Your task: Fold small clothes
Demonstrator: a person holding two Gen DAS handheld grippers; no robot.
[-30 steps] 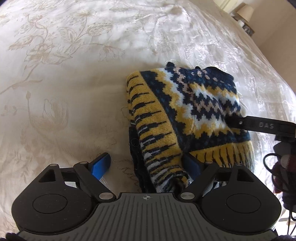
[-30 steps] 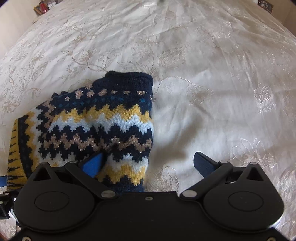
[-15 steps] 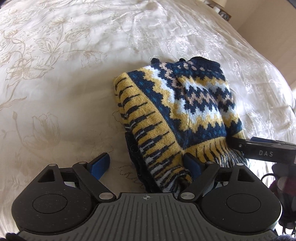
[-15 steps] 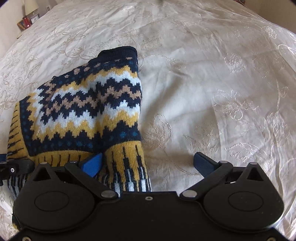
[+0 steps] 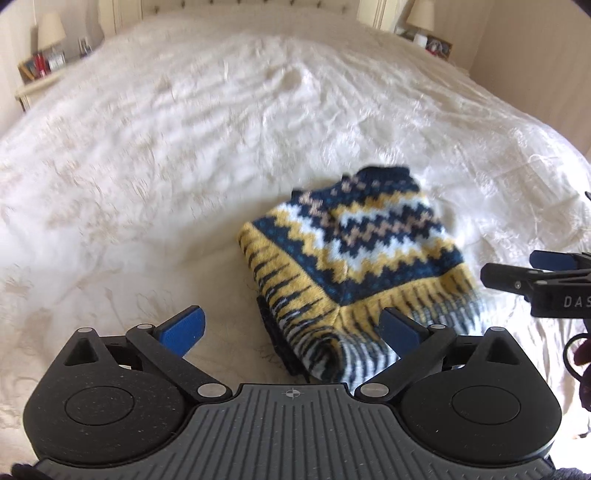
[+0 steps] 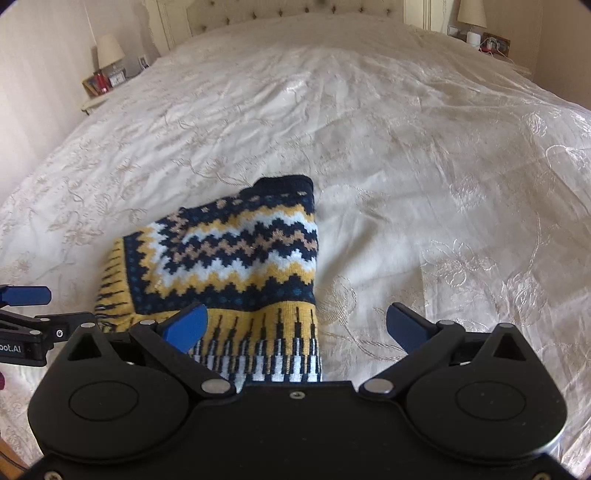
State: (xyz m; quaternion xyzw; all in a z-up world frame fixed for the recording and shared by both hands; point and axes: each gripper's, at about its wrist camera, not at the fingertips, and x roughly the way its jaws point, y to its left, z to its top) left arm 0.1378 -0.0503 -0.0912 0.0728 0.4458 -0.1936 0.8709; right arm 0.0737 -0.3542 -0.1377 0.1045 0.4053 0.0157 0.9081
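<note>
Both grippers stand over a folded knit sweater on a bed, nothing held in either. In the left wrist view, the left gripper [image 5: 291, 326] has its blue pads spread and the jaws are opening wider; the sweater's ribbed hem corner lies below and between them, but the pads do not press on it. In the right wrist view, the right gripper [image 6: 295, 325] is likewise wide apart and empty, its left pad in front of the hem and its right pad over bare cover.

Just beyond the fingers, the patterned sweater [image 5: 354, 258] lies as a compact bundle, navy, yellow and white zigzags uppermost, a dark neckline at the far end, resting on the cream embroidered bedspread [image 6: 424, 166] toward the near edge of the bed.

The fold looks done or nearly so, and the step in hand appears to be letting go and clearing away. Doing that well likely means lifting straight off so no pad snags the loose knit, and checking that the near hem, which bulges slightly at the corner, lies flat; a light press there may square the bundle.

Farther back stand the tufted headboard [image 6: 295, 14] and a bedside lamp [image 6: 109, 50].
</note>
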